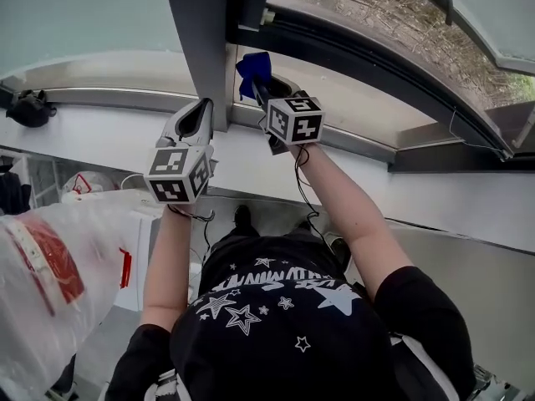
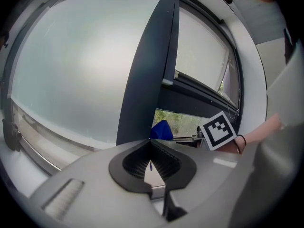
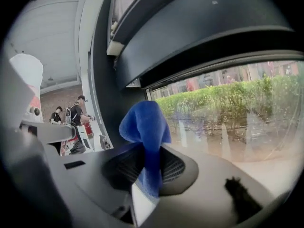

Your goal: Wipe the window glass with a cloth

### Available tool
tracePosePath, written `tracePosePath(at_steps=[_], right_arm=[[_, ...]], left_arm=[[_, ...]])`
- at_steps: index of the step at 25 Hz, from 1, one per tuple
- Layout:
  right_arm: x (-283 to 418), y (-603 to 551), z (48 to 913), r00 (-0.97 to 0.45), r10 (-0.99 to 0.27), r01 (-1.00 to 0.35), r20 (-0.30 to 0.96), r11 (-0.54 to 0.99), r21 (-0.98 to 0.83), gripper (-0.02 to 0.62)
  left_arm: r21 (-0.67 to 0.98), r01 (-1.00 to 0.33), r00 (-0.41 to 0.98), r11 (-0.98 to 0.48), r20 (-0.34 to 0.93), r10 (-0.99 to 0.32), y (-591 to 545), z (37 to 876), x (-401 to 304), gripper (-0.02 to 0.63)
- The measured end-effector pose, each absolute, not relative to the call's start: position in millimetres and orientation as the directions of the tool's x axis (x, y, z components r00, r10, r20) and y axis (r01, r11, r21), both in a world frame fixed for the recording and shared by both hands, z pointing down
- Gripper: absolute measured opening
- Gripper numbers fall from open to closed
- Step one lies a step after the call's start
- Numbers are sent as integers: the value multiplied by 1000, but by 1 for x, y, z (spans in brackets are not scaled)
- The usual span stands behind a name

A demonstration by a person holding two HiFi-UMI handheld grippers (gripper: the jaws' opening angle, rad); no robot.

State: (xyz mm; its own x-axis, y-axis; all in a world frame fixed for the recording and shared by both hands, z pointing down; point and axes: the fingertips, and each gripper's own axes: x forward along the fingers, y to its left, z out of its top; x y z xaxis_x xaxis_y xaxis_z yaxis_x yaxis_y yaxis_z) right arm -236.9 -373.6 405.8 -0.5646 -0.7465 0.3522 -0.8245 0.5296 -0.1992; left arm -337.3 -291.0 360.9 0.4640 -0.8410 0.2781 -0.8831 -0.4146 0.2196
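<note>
**Jaws pinch the blue cloth (image 3: 145,127) near the window glass (image 3: 228,103)**

Your right gripper (image 1: 261,86) clamps it so a wad protrudes, ready to meet the pane. Your left gripper (image 1: 196,119), jaws together and empty, hangs beside the frame post (image 1: 201,32).

Dark window post (image 1: 201,40), white sill (image 1: 92,132), frosted pane (image 2: 71,70), green hedge outside (image 3: 228,99), daylight.

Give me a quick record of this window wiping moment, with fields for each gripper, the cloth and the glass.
left gripper: jaws together, nothing held, raised before the frosted pane
right gripper: shut on the blue cloth
cloth position: bunched above the jaws, beside the dark window frame
clear glass: just ahead of the cloth; contact cannot be told
</note>
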Motion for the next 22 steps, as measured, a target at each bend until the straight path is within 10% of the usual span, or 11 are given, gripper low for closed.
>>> tracePosePath(at_steps=[22], right_arm=[[30,-357,427,-379,-837,-924,394,316,-216,74]], left_arm=[[178,-817,574,-549,342,-744,-298,365,-130,8]])
